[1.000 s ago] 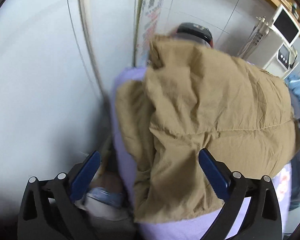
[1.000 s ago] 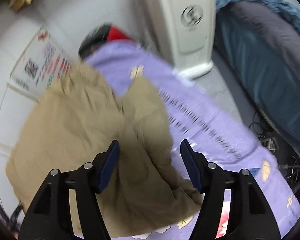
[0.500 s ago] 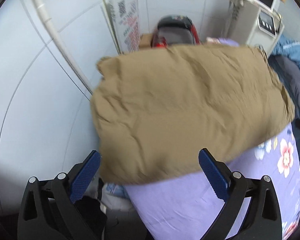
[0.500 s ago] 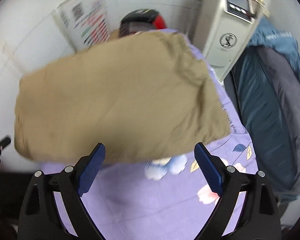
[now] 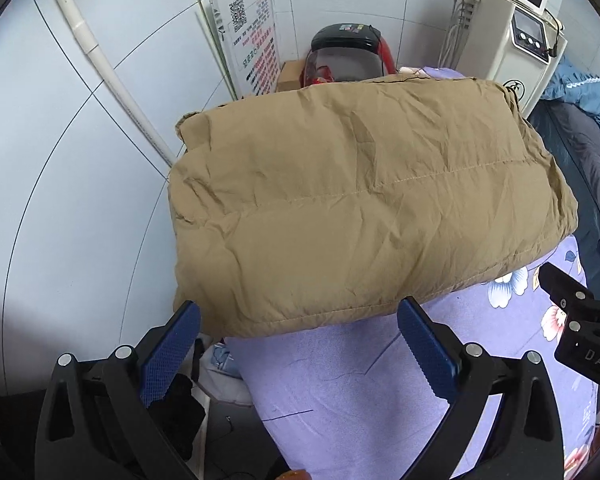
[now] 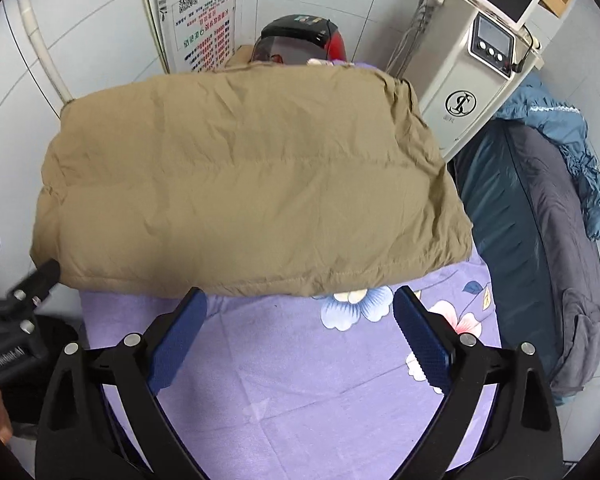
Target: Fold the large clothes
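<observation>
- White tiled wall (image 5: 60, 160) with a white pipe (image 5: 112, 76).
- Printed poster (image 6: 198, 16) leaning against it.
- White machine (image 6: 472, 80) with a screen, beside dark bedding (image 6: 540, 220).

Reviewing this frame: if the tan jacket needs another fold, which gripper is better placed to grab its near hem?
Roughly even, slightly the left gripper: the tan jacket hem lies just beyond its open fingers. The right gripper is still opening, empty, with floral sheet between it and the hem.
</observation>
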Demonstrator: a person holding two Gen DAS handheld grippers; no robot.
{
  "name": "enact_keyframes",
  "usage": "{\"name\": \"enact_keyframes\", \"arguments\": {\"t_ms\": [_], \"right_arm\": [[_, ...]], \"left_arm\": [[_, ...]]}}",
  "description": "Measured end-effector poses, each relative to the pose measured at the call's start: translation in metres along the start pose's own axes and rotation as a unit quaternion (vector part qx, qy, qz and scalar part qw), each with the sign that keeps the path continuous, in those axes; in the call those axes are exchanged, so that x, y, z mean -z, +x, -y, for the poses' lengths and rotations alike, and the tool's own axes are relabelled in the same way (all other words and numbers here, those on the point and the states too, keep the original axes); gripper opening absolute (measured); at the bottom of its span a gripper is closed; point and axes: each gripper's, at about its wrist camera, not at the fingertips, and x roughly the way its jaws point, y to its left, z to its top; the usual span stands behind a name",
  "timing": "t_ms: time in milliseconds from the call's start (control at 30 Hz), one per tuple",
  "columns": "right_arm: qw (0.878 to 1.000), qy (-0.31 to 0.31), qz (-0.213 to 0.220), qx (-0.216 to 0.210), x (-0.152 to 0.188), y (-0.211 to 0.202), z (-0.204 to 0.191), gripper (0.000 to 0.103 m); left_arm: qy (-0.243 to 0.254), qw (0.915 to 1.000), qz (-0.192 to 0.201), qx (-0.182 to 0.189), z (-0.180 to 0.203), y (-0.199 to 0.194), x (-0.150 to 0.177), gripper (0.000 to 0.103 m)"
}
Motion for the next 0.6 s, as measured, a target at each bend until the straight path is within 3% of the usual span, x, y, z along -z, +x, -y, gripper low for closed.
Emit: {"name": "enact_keyframes", "arguments": {"t_ms": [133,267,600], "right_arm": [[1.0,0.002,-0.003,-0.009,-0.006,-0.002,-0.009,0.093],[1.0,0.004,-0.008,-0.003,-0.01,-0.001,-0.012,0.093],[1.0,0.013,-0.023,-0.015,-0.008,0.009,-0.01,0.093]], "left_arm": [[0.003,0.9999,0.001,0.016,0.001,-0.001,-0.002,0.097],[-0.001,0.9999,0.006,-0.009,-0.002,-0.001,-0.003,0.097],[-0.013,0.9998,-0.016,0.0,-0.008,0.007,-0.001,0.097]]}}
